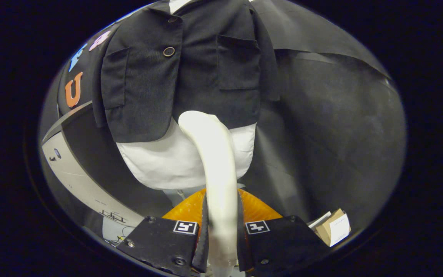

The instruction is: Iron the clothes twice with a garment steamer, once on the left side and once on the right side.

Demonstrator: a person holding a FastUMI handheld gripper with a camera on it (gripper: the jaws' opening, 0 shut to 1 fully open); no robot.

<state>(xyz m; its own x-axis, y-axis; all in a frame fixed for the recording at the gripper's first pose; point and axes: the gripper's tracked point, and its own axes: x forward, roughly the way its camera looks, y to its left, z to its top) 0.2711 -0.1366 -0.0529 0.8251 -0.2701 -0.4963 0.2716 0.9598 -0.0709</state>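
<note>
My gripper (222, 225) is shut on the cream handle of the garment steamer (214, 154), both fingers (205, 234) pressing its sides. The steamer rises from between the fingers and curves forward, its head reaching the lower hem of the black jacket (190, 69). The jacket hangs on a white mannequin torso (167, 161), buttoned, with a patch pocket on each side. The steamer head sits near the jacket's middle, just under the right front panel. Whether the head touches the cloth I cannot tell. An orange translucent part (190, 209) of the steamer shows behind the fingers.
A pale table edge (79, 181) with black top curves past the mannequin on the left. A small cardboard box (333, 227) lies low on the right beyond the right finger. Black cloth hangs behind everything.
</note>
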